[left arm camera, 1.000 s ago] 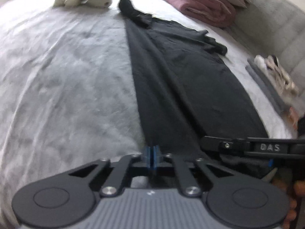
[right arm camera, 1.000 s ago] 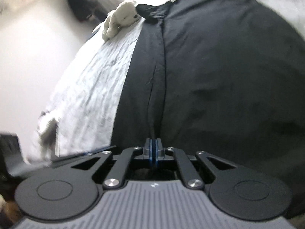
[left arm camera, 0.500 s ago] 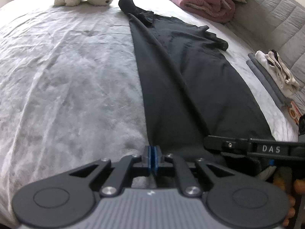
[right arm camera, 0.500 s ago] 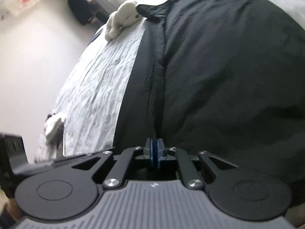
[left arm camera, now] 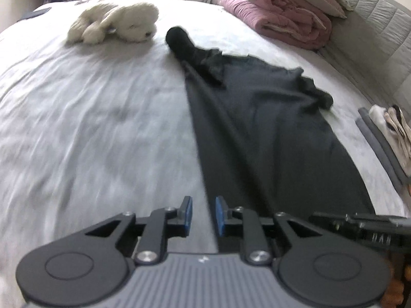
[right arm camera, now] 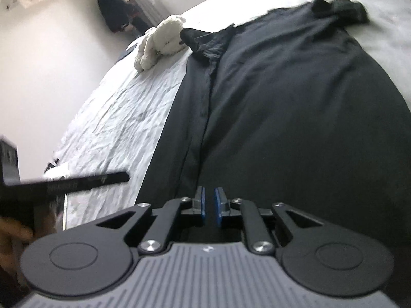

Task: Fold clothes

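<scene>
A long black garment [left arm camera: 269,138] lies flat along the bed, its left side folded over lengthwise, with bunched ends at the far side. It fills most of the right wrist view [right arm camera: 295,107]. My left gripper [left arm camera: 203,214] is open over the garment's near left edge and holds nothing. My right gripper [right arm camera: 210,206] is open a small gap just above the near hem, with no cloth between its pads. The other gripper's body shows at the right edge of the left wrist view [left arm camera: 364,228] and at the left of the right wrist view [right arm camera: 64,183].
The bed has a white wrinkled sheet [left arm camera: 90,133]. A white plush toy [left arm camera: 115,23] lies at the far side. Rolled pink and green blankets [left arm camera: 287,12] sit at the far right by a grey padded headboard [left arm camera: 380,28]. Folded clothes [left arm camera: 388,133] lie at the right edge.
Both grippers were shut on the garment's near hem and have opened, letting it go. The garment now lies flat on the bed.
</scene>
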`<state>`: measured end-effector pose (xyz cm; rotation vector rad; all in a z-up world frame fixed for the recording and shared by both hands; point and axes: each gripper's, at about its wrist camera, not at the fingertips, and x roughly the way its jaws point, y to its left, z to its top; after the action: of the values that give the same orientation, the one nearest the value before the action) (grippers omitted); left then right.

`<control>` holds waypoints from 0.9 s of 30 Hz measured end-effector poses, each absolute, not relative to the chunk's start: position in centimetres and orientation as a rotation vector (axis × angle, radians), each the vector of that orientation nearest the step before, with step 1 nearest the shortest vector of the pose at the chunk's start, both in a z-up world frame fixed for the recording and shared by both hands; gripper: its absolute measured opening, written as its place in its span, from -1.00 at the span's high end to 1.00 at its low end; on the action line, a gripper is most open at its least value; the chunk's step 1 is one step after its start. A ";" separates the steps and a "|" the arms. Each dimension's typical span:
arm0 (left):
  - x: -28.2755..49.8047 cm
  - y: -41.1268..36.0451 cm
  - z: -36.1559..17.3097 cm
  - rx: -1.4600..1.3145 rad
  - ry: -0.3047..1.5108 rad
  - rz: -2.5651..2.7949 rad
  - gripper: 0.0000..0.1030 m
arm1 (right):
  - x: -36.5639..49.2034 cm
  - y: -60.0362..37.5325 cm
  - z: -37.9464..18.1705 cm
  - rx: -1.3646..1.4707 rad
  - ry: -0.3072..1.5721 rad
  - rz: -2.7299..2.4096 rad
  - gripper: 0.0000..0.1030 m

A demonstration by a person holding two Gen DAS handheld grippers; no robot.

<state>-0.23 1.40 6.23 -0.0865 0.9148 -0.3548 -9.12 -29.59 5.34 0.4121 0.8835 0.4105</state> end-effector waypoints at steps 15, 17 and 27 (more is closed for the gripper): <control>7.7 -1.5 2.5 -0.105 0.845 -0.371 0.53 | 9.1 -25.9 6.7 0.155 0.862 0.447 0.25; 7.7 -1.6 2.5 -0.099 0.846 -0.368 0.53 | 11.2 -24.9 6.4 0.120 0.861 0.461 0.25; 8.0 -0.9 2.3 -0.134 0.860 -0.380 0.53 | 18.3 -18.4 5.3 -0.237 0.807 0.385 0.11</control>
<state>8.04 -0.89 2.27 -0.1337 0.8596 -0.3802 18.34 -18.43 5.32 -0.2367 0.8068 0.3850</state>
